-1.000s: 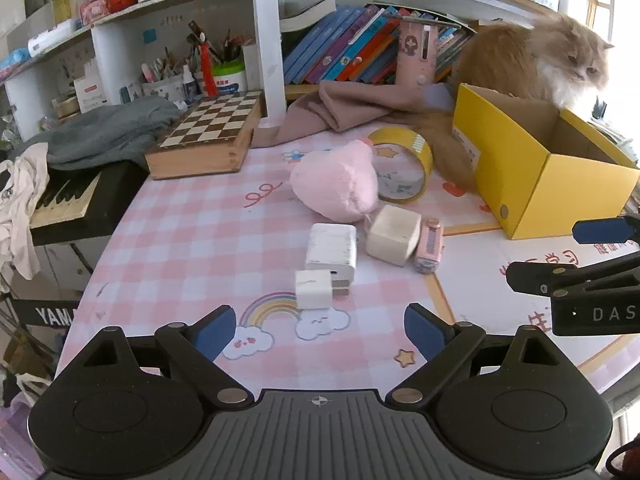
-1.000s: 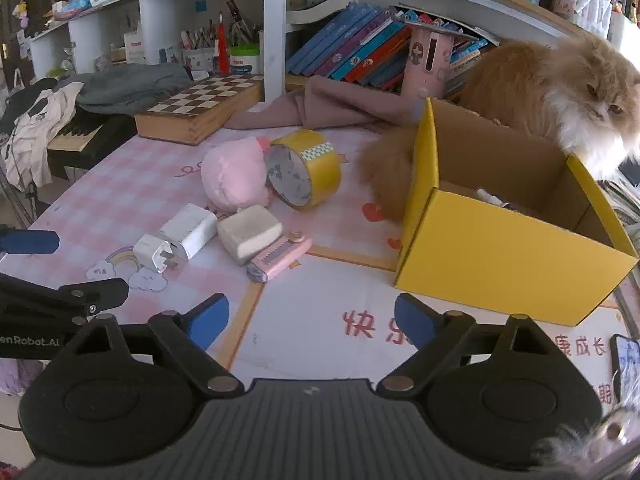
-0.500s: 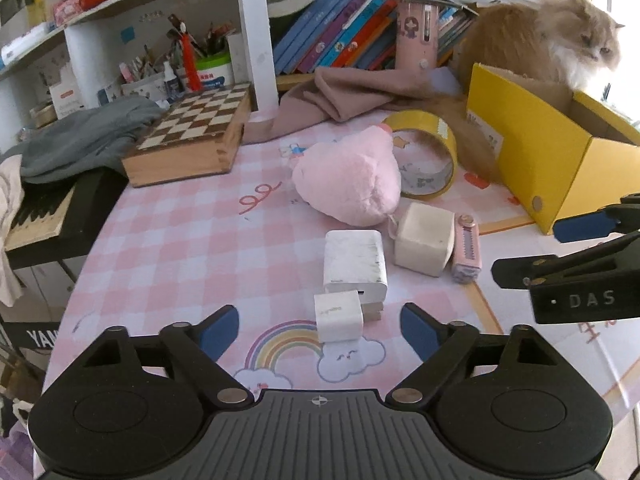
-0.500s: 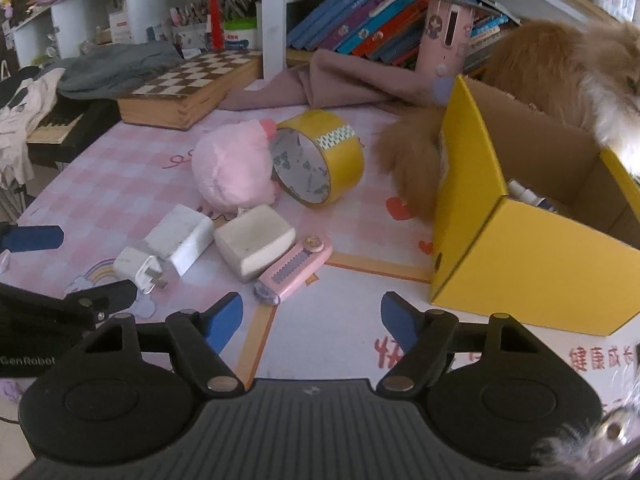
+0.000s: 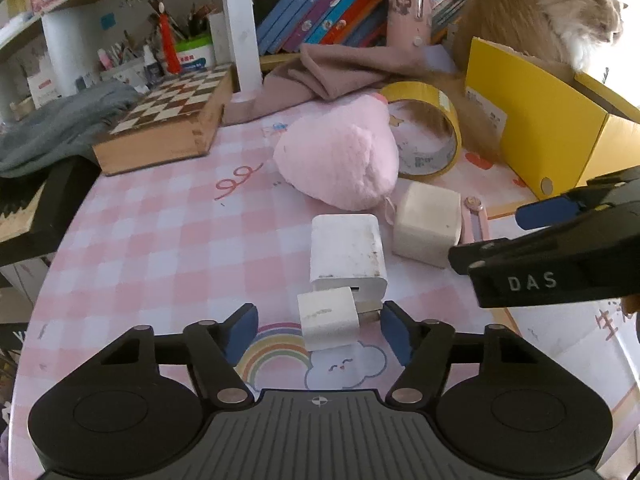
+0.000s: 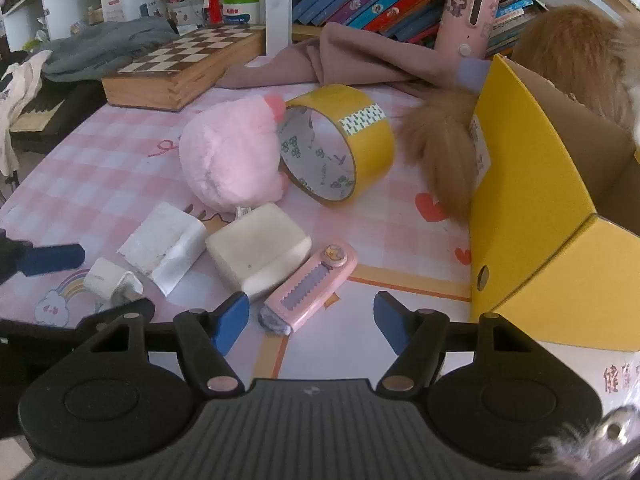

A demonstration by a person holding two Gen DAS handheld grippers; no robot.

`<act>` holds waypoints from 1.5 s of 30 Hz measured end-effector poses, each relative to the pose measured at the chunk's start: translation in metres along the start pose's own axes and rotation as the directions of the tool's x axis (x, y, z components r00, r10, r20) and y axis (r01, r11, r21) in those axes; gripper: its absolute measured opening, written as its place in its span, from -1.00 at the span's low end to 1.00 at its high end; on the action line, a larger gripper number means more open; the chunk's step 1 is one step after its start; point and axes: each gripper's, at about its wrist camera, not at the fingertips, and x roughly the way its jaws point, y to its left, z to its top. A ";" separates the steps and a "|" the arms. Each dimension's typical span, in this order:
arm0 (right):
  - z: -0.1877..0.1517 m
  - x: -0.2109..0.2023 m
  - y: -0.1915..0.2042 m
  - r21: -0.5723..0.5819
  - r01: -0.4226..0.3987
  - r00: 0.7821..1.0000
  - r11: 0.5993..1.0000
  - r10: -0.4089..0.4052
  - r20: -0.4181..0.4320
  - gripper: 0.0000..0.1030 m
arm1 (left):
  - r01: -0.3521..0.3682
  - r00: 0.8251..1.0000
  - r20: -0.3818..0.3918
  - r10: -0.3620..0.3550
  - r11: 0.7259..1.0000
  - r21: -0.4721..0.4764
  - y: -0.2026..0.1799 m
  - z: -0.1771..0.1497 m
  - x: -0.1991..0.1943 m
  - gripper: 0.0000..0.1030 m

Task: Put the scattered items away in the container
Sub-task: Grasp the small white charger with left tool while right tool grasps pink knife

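On the pink checked mat a small white charger plug [image 5: 328, 320] lies between the fingers of my left gripper [image 5: 318, 330]. Its jaws are closing and the pads stand clear of the plug. Behind it lie a bigger white charger [image 5: 348, 252], a cream block [image 5: 426, 224], a pink plush [image 5: 340, 156] and a yellow tape roll [image 5: 428, 136]. My right gripper [image 6: 311, 322] is also closing, and the near end of a pink utility knife [image 6: 310, 284] lies between its untouched pads. The open yellow box [image 6: 532, 200] stands to the right.
A fluffy orange cat [image 5: 540, 12] sits behind the box, its tail [image 6: 440, 152] lying against the box's left wall. A wooden chess box [image 5: 168, 120], a mauve cloth [image 5: 340, 72] and bookshelves line the back. The two grippers work close side by side.
Both grippers have come forward and down toward the items. Their jaws have narrowed: the left now frames the small plug, the right the knife's end.
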 end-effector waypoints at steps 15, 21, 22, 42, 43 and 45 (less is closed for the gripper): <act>0.007 0.008 -0.009 0.019 0.068 0.998 0.998 -0.068 -0.011 0.04 | 0.008 1.000 -0.009 -0.008 1.000 -0.023 0.002 -0.002 0.002 0.17; 0.011 0.016 -0.007 0.011 0.050 0.999 0.999 -0.050 -0.005 -0.09 | 0.015 1.000 -0.002 -0.015 1.000 -0.025 0.002 -0.002 0.002 -0.03; 0.011 0.016 -0.007 0.007 0.031 1.000 0.999 -0.031 -0.004 -0.31 | 0.016 1.000 0.000 -0.016 1.000 -0.025 0.002 -0.002 0.001 -0.17; 0.008 -0.034 -0.013 0.030 -0.050 0.999 0.998 0.049 0.021 -0.54 | 0.076 0.996 0.044 -0.074 0.996 -0.050 0.011 0.005 -0.040 -0.17; 0.008 -0.038 -0.014 0.037 -0.057 0.998 0.998 0.056 0.023 -0.54 | 0.077 0.996 0.050 -0.075 0.996 -0.045 0.011 0.006 -0.044 -0.17; 0.006 -0.049 -0.015 0.052 -0.076 0.997 0.996 0.074 0.030 -0.54 | 0.086 0.995 0.059 -0.084 0.995 -0.041 0.009 0.008 -0.051 -0.17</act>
